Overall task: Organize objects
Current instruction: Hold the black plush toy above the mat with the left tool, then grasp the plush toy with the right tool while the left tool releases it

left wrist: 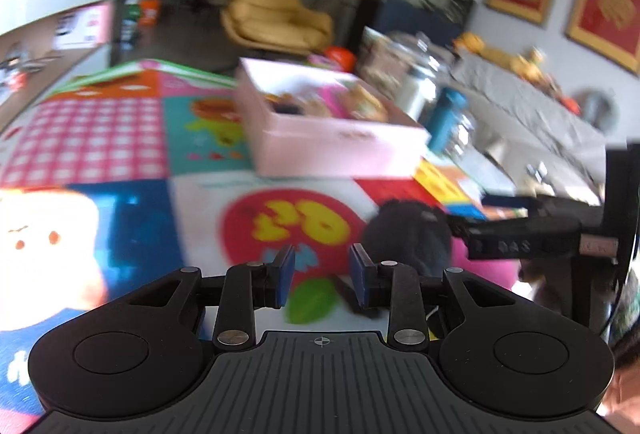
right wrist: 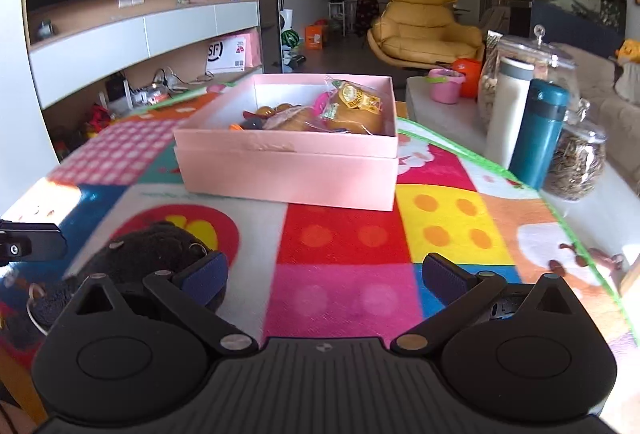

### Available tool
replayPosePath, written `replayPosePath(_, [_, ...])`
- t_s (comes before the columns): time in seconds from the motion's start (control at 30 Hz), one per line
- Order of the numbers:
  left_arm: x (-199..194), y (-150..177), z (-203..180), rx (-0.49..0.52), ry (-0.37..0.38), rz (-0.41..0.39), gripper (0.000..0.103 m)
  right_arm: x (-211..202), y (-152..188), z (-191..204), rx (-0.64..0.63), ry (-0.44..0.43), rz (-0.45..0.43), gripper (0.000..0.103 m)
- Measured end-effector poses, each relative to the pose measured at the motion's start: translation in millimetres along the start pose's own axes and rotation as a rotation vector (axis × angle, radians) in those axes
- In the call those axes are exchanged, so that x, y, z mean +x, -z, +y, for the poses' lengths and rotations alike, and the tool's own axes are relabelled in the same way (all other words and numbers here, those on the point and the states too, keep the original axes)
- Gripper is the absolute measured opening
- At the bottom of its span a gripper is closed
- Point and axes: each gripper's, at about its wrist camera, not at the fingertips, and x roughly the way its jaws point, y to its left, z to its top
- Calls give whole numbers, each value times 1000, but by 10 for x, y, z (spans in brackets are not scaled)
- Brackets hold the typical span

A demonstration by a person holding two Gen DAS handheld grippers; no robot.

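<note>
A pink open box (right wrist: 288, 174) stands on the colourful play mat (right wrist: 340, 234) and holds wrapped bread (right wrist: 352, 110) and small toys. A black plush toy (right wrist: 152, 254) lies on the mat in front of the box, just left of my right gripper (right wrist: 326, 266), outside its fingers. That gripper is wide open with nothing in it. In the left wrist view, blurred, the plush (left wrist: 408, 238) lies to the right of my left gripper (left wrist: 322, 266). Its pads stand nearly together with only mat showing in the narrow gap. The box (left wrist: 340, 146) is beyond it.
Right of the mat stand a teal bottle (right wrist: 540, 138), a white flask (right wrist: 508, 106) and glass jars (right wrist: 576, 166). A pink cup (right wrist: 446, 84) and an orange object (right wrist: 468, 72) sit behind the box. A yellow armchair (right wrist: 420, 26) stands further back, a TV shelf (right wrist: 140, 34) on the left.
</note>
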Motion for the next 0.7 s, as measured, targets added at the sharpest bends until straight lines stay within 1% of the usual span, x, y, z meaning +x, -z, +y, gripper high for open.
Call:
replayPosePath(0.07, [45, 9, -89, 31, 2, 15, 33, -84, 21, -8, -15, 8, -16, 103])
replayPosePath(0.13, [54, 3, -126, 47, -21, 16, 33, -201, 52, -7, -29, -3, -38, 103])
replayPosePath(0.2, [39, 7, -124, 51, -49, 16, 33, -312, 91, 26, -56, -34, -53, 103])
replayPosePath(0.27, [22, 18, -109, 51, -71, 14, 33, -390, 128, 93, -85, -98, -47, 103])
replayPosePath(0.37, [-1, 30, -68, 42, -91, 14, 33, -442, 176, 246, -108, -220, -22, 103])
replayPosePath(0.43, [-40, 27, -21, 22, -110, 0, 33, -414, 171, 376, -129, -256, -13, 103])
replayPosePath(0.5, [-105, 15, 48, -6, -153, -34, 33, -355, 150, 534, -174, -247, -15, 103])
replayPosePath(0.57, [-179, 12, 123, -20, -212, -67, 33, -252, 119, 636, -204, -240, -10, 103])
replayPosePath(0.63, [-235, 11, 180, -24, -268, -81, 33, -126, 78, 693, -201, -232, 14, 103])
replayPosePath(0.7, [-279, 7, 224, -30, -284, -86, 33, -11, 32, 710, -178, -223, 35, 103])
